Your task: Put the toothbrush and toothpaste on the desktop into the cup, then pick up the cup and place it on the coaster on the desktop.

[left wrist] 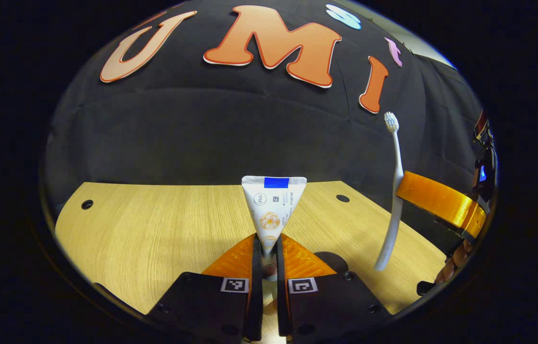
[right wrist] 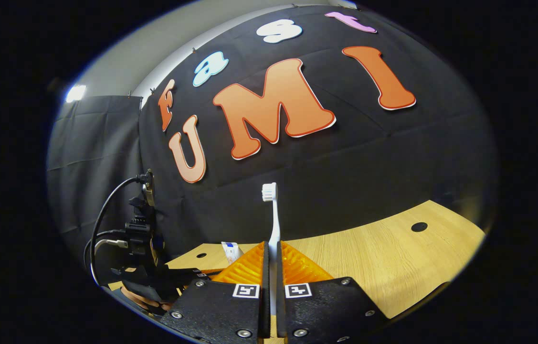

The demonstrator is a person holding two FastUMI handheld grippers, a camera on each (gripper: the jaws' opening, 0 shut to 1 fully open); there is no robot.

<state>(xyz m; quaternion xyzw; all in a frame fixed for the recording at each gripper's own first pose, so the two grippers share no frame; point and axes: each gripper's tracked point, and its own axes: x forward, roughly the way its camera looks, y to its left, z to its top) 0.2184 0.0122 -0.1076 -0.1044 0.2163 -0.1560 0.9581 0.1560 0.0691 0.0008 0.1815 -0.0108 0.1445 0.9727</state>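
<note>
toothpaste [left wrist: 272, 210] sits clamped crimp-up in the left gripper [left wrist: 269, 267] and the toothbrush [right wrist: 273, 224] bristles-up in the right gripper [right wrist: 272, 272], both lifted above the desk [left wrist: 154, 229], likely for dropping into the cup.

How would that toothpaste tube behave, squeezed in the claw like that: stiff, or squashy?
Probably squashy: the left claw pinches the toothpaste tube near its narrow end, and the body fans out to a flat crimped edge, which suggests soft walls. It stands upright unsupported, so it seems light. It might slip or ooze under a hard squeeze.
</note>
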